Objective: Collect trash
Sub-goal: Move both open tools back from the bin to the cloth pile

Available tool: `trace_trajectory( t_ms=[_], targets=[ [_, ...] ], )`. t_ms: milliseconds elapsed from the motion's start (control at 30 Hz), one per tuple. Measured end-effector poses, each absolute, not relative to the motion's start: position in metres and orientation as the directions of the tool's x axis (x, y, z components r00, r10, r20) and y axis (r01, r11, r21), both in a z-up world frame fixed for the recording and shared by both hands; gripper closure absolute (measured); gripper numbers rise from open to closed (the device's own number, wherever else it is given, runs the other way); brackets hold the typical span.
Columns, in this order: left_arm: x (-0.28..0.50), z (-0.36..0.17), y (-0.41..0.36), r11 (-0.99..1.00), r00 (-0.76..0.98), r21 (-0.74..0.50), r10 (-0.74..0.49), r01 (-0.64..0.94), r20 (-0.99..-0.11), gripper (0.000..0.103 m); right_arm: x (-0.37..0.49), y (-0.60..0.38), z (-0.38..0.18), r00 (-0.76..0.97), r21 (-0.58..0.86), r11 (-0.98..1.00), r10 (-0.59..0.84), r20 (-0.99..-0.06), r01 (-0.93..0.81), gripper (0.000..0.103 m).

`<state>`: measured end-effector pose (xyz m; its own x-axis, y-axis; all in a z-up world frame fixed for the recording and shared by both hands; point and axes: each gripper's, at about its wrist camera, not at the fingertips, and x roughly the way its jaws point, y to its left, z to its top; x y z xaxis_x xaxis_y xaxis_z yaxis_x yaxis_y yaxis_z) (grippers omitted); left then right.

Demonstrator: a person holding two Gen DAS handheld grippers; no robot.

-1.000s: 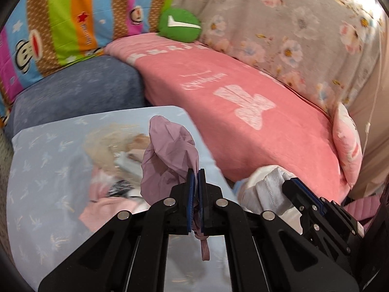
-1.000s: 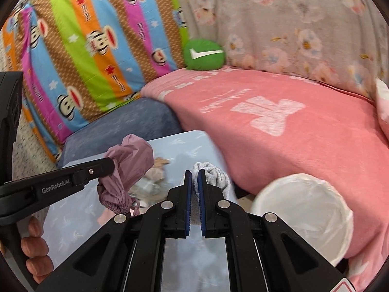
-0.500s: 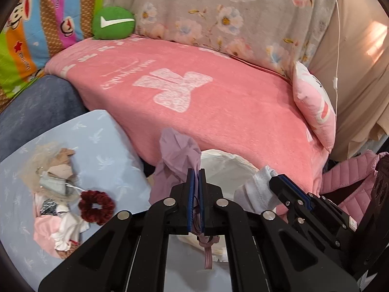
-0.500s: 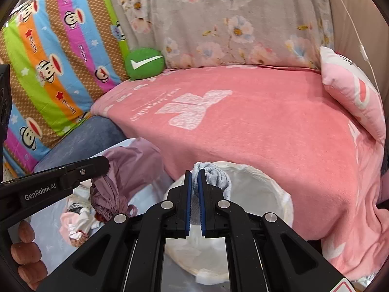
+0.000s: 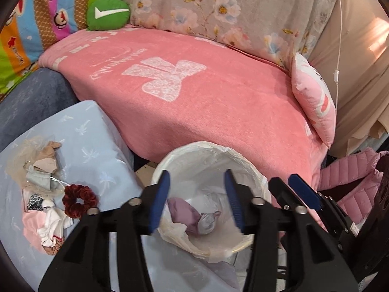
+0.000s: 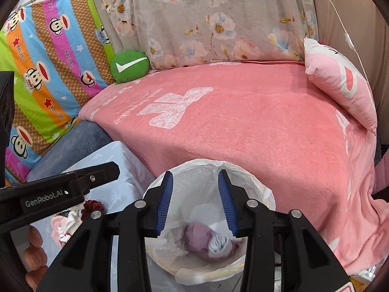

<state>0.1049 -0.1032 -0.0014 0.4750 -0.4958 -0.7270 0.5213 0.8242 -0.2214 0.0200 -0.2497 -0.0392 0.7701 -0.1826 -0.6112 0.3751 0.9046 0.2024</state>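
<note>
Drop done: both grippers gape empty above the white lined round bin (image 5: 252,170).
Below the left gripper (image 5: 198,199) lies mauve crumpled cloth (image 5: 183,213); the right gripper (image 6: 195,200) hangs alongside; next, probably the dark red velvet scrunchie (image 5: 79,200).

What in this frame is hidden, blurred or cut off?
- Left wrist view: part of the bin floor, hidden by the left gripper fingers.
- Right wrist view: grey-white wad in the bin, motion-blurred, on the purple cloth.
- Right wrist view: trash pile on the table, mostly behind the left gripper's arm.
</note>
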Motion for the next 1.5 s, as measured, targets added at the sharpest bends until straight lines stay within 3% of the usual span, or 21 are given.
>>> trace_trajectory(
  t_ms=[700,900,1500],
  targets=[
    [0.108,-0.007,-0.066,0.874,0.526,-0.211,-0.439,0.437,-0.728,0.052,0.02,-0.219,-0.035,0.771,0.18,0.928,-0.152,-0.618,0.327,0.055],
    [0.111,-0.011,-0.042,0.896,0.542,-0.227,-0.416,0.381,-0.73,0.038,0.025,-0.2,-0.033,0.773,0.165,0.941,-0.135,-0.621,0.296,0.051],
    [0.123,-0.035,0.051,0.947,0.571,-0.256,-0.322,0.195,-0.755,0.037,0.05,-0.133,-0.039,0.761,0.147,0.973,-0.044,-0.648,0.181,0.046]
  ],
)
